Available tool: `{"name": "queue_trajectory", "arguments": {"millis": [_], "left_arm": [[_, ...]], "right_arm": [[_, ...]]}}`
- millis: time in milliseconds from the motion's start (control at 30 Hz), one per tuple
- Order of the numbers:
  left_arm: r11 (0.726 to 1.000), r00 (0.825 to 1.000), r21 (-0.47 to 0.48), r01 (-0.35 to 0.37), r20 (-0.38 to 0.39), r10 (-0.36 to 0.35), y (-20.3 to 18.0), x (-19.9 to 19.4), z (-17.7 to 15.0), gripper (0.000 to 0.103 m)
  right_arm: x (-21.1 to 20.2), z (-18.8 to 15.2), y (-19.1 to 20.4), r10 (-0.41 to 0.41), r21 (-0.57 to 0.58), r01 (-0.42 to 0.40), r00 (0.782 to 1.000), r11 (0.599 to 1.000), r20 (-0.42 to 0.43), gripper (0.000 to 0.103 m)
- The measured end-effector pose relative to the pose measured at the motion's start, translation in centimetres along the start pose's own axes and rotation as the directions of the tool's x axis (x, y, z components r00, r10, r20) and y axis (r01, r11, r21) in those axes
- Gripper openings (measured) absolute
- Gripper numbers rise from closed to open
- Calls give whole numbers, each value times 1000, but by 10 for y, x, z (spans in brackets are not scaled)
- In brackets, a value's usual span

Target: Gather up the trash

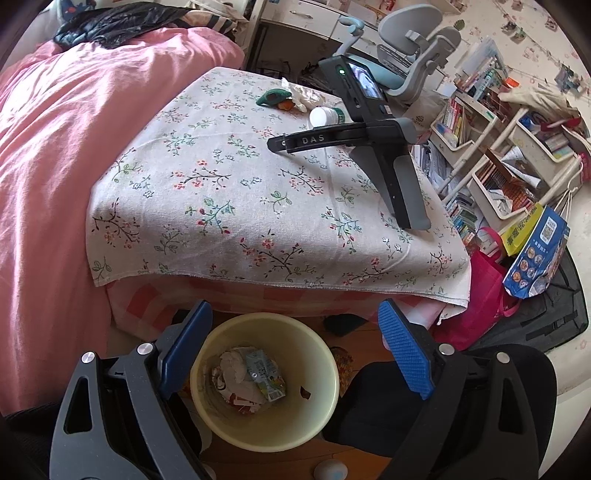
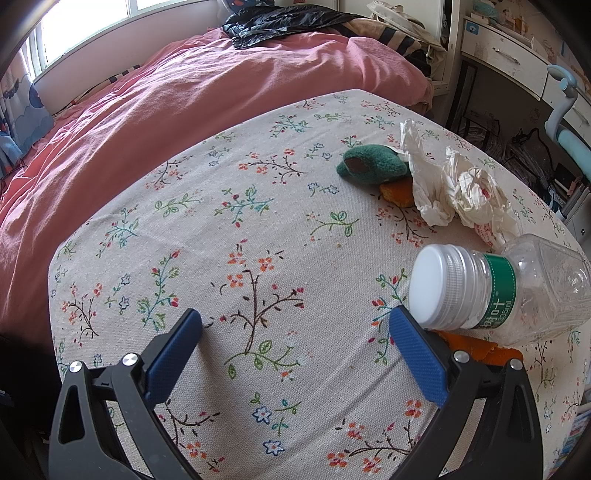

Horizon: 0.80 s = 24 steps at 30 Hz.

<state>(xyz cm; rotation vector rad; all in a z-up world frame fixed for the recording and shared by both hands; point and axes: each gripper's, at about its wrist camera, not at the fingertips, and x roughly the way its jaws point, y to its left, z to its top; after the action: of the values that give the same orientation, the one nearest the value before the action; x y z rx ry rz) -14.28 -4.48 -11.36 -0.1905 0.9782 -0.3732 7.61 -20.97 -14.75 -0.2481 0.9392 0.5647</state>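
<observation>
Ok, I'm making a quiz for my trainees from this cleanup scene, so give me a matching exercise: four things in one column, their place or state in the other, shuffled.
Things:
1. plastic bottle
2. juice carton
3. crumpled tissue
4. left tool

Places or states:
A. inside the yellow bin
B. open, above the bin
C. lying on its side on the flowered cloth
D. beside the green plush toy

Pairs: 1-C, 2-A, 3-D, 4-B

Pink duvet (image 2: 207,110), grey chair (image 1: 413,33)
</observation>
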Motion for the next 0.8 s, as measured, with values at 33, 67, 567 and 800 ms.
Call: {"name": "queue_trajectory", "arguments": {"millis": [33, 67, 567, 800], "left_arm": [[1000, 1000, -10, 5, -3, -5, 1, 0, 0, 88], [1000, 1000, -11, 8, -4, -8, 1, 0, 0, 88], [999, 999, -28, 36, 0, -36, 5, -5, 4, 88], [998, 1000, -63, -5, 25, 6, 20, -8, 12, 88]], "right_arm": [[0, 0, 0, 0, 0, 0, 1000, 1000, 0, 97], [0, 0, 0, 0, 0, 0, 1000, 1000, 0, 97], [0, 0, 1, 0, 0, 0, 1000, 1000, 0, 97], [1, 1, 1, 0, 0, 0, 1000, 1000, 0, 97]]}}
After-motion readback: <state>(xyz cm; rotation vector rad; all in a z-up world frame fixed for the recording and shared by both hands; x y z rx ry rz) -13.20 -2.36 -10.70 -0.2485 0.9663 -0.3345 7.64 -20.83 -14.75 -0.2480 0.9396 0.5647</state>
